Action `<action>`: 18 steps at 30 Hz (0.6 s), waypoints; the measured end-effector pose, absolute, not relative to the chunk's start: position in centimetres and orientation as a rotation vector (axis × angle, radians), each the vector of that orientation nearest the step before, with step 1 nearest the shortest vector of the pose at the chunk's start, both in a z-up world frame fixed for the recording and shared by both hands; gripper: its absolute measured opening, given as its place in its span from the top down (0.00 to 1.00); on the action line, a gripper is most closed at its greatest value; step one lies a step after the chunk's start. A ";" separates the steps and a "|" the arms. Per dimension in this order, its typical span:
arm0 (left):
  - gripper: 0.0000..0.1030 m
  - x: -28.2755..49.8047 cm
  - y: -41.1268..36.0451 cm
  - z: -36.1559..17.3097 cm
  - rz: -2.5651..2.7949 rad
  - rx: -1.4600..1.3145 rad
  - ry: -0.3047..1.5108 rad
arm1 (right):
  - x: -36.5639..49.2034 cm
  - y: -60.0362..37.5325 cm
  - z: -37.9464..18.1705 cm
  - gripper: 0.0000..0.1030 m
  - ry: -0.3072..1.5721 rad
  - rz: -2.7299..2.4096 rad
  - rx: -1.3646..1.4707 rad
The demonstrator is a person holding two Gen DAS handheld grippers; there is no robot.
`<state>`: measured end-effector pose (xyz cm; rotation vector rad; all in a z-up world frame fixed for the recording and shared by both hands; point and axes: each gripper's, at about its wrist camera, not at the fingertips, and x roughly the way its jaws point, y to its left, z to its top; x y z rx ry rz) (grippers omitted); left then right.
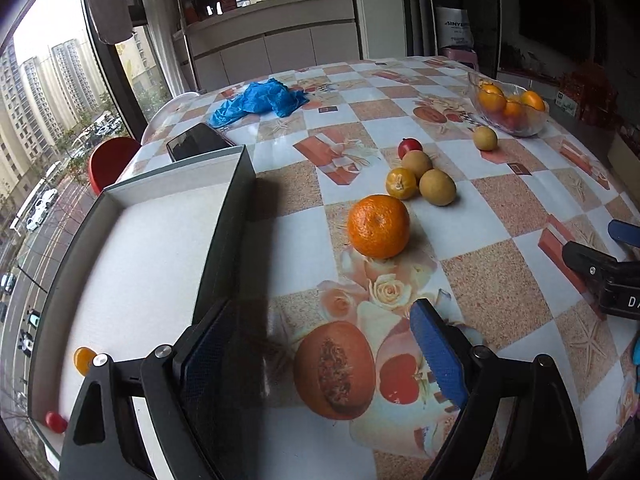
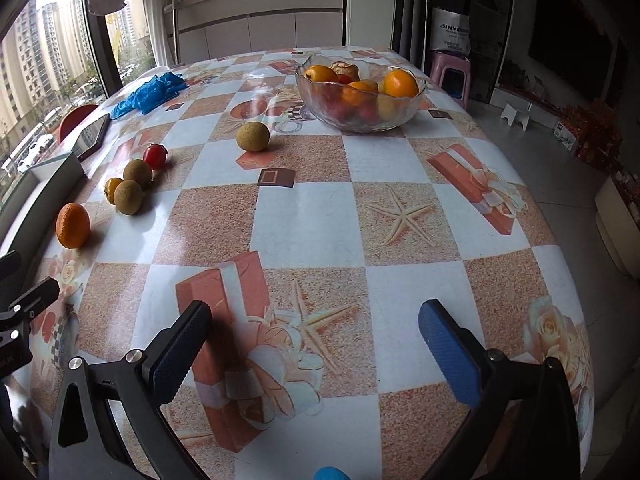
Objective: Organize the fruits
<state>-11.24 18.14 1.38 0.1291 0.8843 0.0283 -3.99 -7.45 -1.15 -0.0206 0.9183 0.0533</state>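
Observation:
My left gripper (image 1: 322, 312) is open and empty, low over the tablecloth just right of a dark-walled white box (image 1: 224, 216). In the box lie a small orange fruit (image 1: 83, 360) and a small red fruit (image 1: 55, 422). A large orange (image 1: 378, 226) sits a little ahead of the left gripper. Behind it cluster a small orange fruit (image 1: 401, 183), two brown-green fruits (image 1: 437, 187) and a red fruit (image 1: 409, 146). One brown-green fruit (image 2: 253, 136) lies alone near the glass bowl (image 2: 360, 120), which holds several fruits. My right gripper (image 2: 316, 312) is open over bare tablecloth.
A phone (image 1: 198, 142) and crumpled blue gloves (image 1: 260, 102) lie beyond the box. A red chair (image 1: 110, 162) stands off the table's left edge by the window. A pink stool (image 2: 450, 76) stands past the far right corner. The table's right edge curves down to the floor.

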 end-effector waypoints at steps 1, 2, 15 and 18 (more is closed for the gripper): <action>0.13 -11.1 18.6 1.3 0.043 0.111 0.890 | -4.0 -7.5 -1.1 0.00 0.918 0.054 -0.020; 0.13 -11.1 19.0 1.1 0.060 0.090 0.895 | -4.0 -7.5 -1.2 0.00 0.918 0.053 -0.020; 0.01 -11.3 18.6 0.3 0.017 0.038 0.908 | -4.1 -7.5 -1.1 0.00 0.918 0.054 -0.019; 0.01 -11.4 18.6 0.2 0.015 0.039 0.905 | -4.1 -7.5 -1.2 0.00 0.918 0.054 -0.019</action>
